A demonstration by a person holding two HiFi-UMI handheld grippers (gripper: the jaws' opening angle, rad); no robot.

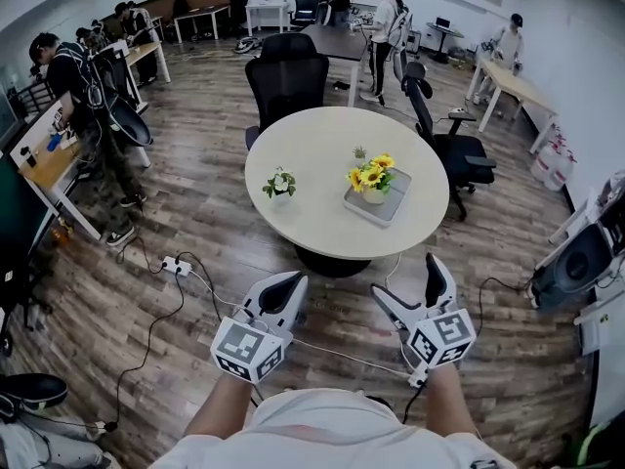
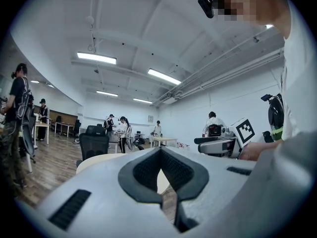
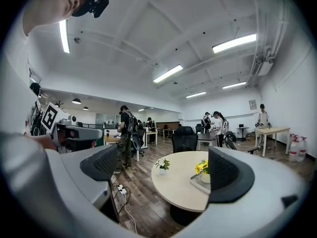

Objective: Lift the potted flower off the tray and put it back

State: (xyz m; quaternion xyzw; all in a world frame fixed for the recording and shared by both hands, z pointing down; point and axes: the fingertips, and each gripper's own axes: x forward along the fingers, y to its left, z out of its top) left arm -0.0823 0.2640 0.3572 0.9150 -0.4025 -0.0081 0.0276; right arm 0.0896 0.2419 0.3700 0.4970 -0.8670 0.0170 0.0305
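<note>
In the head view we see the potted flower (image 1: 372, 178), with yellow sunflower-like blooms, green leaves and a pale pot. It stands upright on a grey square tray (image 1: 388, 210) near the right edge of the round, cream-topped bench (image 1: 322, 213). A small plant (image 1: 280, 185) with white blossoms in a white pot stands towards the left edge, well apart from the tray. A black chair (image 1: 286, 76) is pushed up to the far edge. Both grippers are held short of the near edge, over the wooden floor. The left gripper (image 1: 293, 281) has its jaws together, and the right gripper (image 1: 411, 279) has its jaws spread. Each cube carries black-and-white square markers.

In the left gripper view the left gripper (image 2: 159, 150) has its jaws meeting at the tips, with nothing between them. Only a sliver of the bench (image 2: 99, 158) shows beyond them. This view shows neither the flower nor the tray, but the right gripper (image 2: 218, 144) appears off to the side.

In the right gripper view the right gripper (image 3: 163, 155) has its jaws wide apart and empty. Between them, far off, lie the bench (image 3: 173, 190) and the small plant (image 3: 162, 164). The potted flower (image 3: 202, 168) sits on its tray (image 3: 194, 182), partly hidden by one finger (image 3: 229, 175).
</note>
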